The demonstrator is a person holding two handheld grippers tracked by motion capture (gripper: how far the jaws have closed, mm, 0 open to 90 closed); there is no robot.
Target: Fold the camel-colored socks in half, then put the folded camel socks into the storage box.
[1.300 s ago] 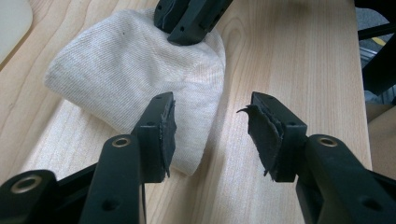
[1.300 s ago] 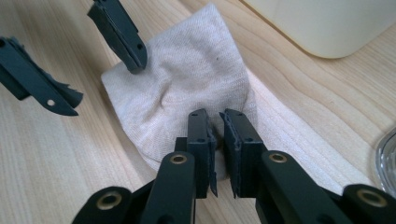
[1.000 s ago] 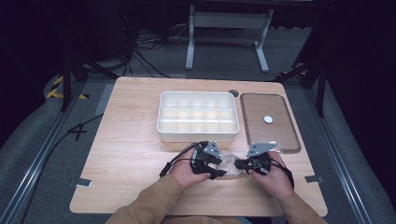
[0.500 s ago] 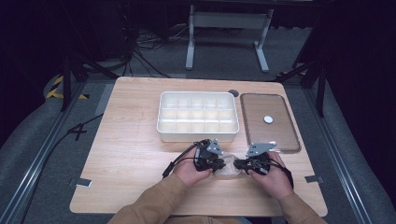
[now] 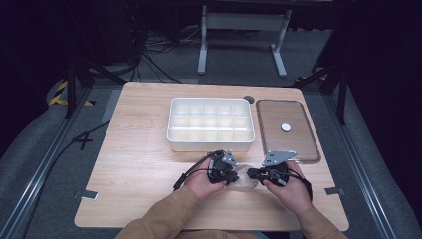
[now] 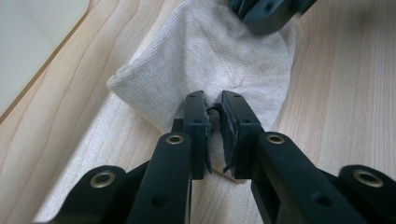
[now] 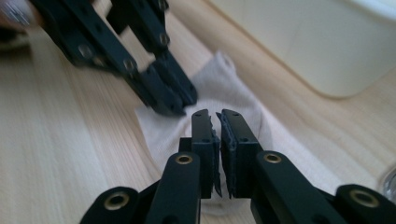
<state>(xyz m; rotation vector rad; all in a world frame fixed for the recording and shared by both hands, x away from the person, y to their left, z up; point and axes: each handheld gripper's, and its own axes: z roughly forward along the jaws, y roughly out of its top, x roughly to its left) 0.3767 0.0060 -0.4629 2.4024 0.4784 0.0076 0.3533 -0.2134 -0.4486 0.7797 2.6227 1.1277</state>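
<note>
High view shows your left gripper (image 5: 233, 175) and right gripper (image 5: 252, 174) both pinching the small cloth (image 5: 243, 180), which lies on the table just in front of the white tray (image 5: 211, 144)

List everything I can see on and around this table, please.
Cloth: one, off-white, near table edge, pinched between both grippers.
Compartment tray: one, white, table centre.
Lid: one, clear with a white dot, right of the tray.
Table: one, light wood.
Cables: several, black, on the floor behind.
Metal stand: one, grey, behind the table.
Left gripper: one, black, shut on cloth.
Right gripper: one, black, shut on cloth.
</note>
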